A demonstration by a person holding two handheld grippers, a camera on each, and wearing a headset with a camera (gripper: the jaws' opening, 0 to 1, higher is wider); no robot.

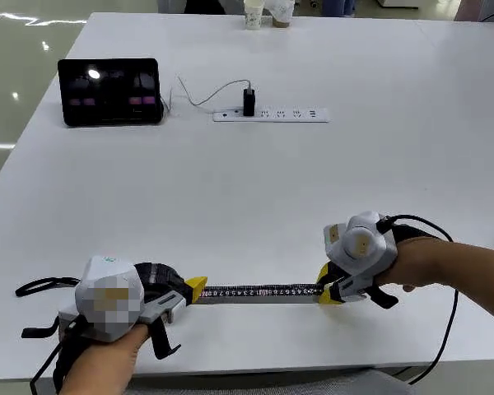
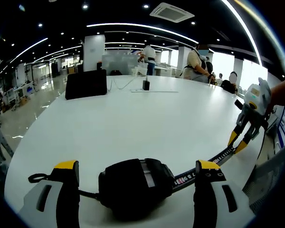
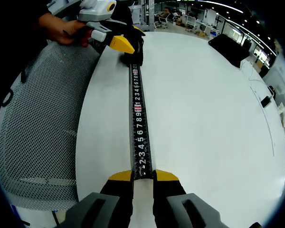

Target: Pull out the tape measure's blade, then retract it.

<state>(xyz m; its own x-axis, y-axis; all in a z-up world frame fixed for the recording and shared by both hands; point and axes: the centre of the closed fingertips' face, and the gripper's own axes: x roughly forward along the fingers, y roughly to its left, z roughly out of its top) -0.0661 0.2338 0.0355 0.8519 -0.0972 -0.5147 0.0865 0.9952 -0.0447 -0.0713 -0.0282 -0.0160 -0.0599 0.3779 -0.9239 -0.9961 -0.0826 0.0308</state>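
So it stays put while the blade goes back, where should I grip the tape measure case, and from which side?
Probably grip the case across its two broad flat faces, coming from the end away from the blade. The case stands upright with those faces outward, and the left gripper straddles it that way, leaving the blade's slot clear.

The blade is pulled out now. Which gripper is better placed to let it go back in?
Right, probably. The right gripper pinches the free end of the blade and can guide it back toward the case, which sits between the jaws of the left gripper.
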